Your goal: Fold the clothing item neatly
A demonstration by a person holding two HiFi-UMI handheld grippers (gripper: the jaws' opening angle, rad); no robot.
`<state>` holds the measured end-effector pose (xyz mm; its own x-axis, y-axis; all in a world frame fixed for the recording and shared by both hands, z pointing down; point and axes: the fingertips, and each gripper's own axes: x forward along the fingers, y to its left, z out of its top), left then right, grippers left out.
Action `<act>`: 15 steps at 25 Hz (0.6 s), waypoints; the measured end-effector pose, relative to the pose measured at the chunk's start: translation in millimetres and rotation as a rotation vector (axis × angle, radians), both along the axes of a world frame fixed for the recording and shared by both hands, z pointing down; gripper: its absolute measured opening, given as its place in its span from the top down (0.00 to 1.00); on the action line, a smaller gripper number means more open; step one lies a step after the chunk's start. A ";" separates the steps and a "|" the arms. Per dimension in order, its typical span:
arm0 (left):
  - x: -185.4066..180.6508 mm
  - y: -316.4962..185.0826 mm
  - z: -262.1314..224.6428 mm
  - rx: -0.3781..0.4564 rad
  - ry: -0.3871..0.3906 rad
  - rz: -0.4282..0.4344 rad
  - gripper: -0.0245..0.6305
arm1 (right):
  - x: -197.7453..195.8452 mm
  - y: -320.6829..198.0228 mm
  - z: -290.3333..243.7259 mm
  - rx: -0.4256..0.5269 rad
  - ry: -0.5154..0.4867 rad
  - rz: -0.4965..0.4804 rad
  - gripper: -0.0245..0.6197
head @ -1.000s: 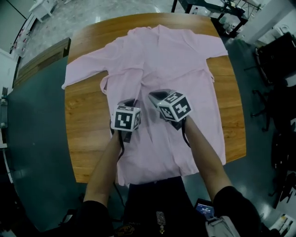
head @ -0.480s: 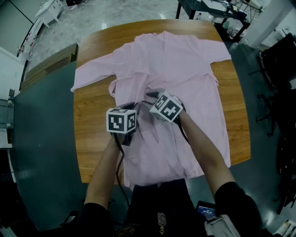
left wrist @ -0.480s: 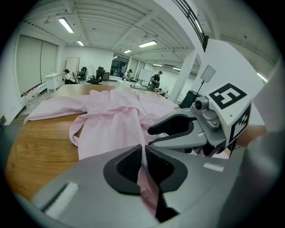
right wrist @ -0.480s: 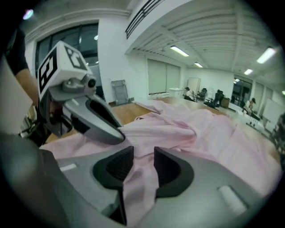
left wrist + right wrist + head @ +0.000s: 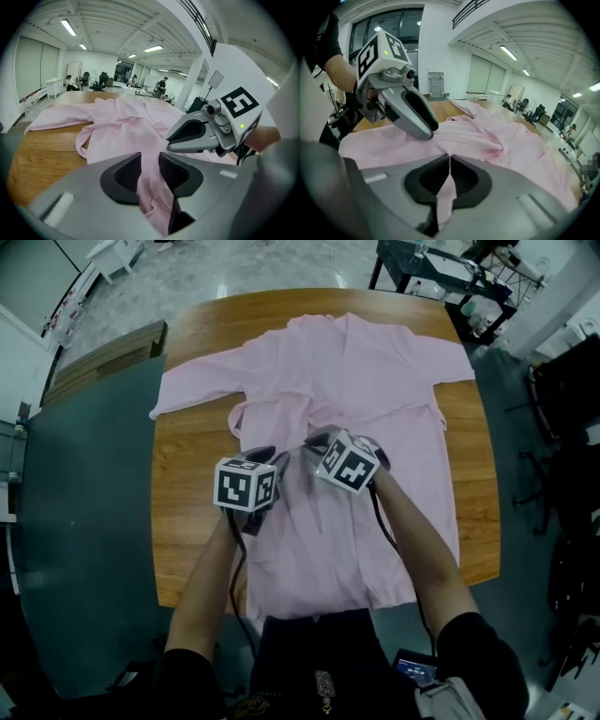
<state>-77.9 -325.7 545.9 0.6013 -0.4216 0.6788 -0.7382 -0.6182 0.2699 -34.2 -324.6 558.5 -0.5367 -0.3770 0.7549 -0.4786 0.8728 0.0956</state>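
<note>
Pink garment (image 5: 375,381) lies spread flat on the wooden surface (image 5: 187,521). Its collar is at the far end, its sleeves reach out to either side, and its hem hangs over the near edge by the person. Its long axis therefore runs straight away from the person, and any lengthwise fold would turn about that line.

Both claws sit side by side at the garment's middle, a little left of its centre line and pointing down and away. The cloth lies directly under and ahead of them, not off to one side.

The right claw (image 5: 449,164) has just been closing, and its jaws now pinch a thin ridge of the pink cloth, which trails out below them. The left claw (image 5: 150,161) has just been opening. Its jaws stand apart with a loose fold of cloth running through the gap, and it seems the pads no longer press on the fold, though the cloth may still brush one of them.

By my reading the right claw carries the grip at present, so the next lift or drag would fall to it unless the left one bites again.

No brand, label or word can be read on the garment. The cubes on the claws carry only black-and-white square marker patterns.
</note>
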 end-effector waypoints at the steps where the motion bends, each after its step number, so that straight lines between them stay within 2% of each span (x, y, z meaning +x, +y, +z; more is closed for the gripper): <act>1: -4.5 -2.8 0.1 0.002 -0.008 -0.011 0.76 | 7.8 1.0 -4.0 0.008 0.026 0.002 0.94; 4: -19.7 -10.9 6.9 -0.001 -0.055 -0.047 0.76 | 32.5 4.6 -9.0 0.014 0.106 0.012 0.94; 11: -35.7 -6.8 55.8 -0.082 -0.226 -0.004 0.77 | 73.9 14.1 -0.1 -0.019 0.187 0.099 0.94; 15: -46.2 -12.1 64.2 -0.073 -0.267 -0.019 0.81 | 88.6 17.0 19.4 -0.056 0.251 0.136 0.94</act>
<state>-124.1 -337.8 610.1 0.3897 -0.3757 0.8408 -0.8006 -0.5895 0.1077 54.4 -307.6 577.9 -0.2777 -0.3870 0.8793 -0.5587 0.8096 0.1799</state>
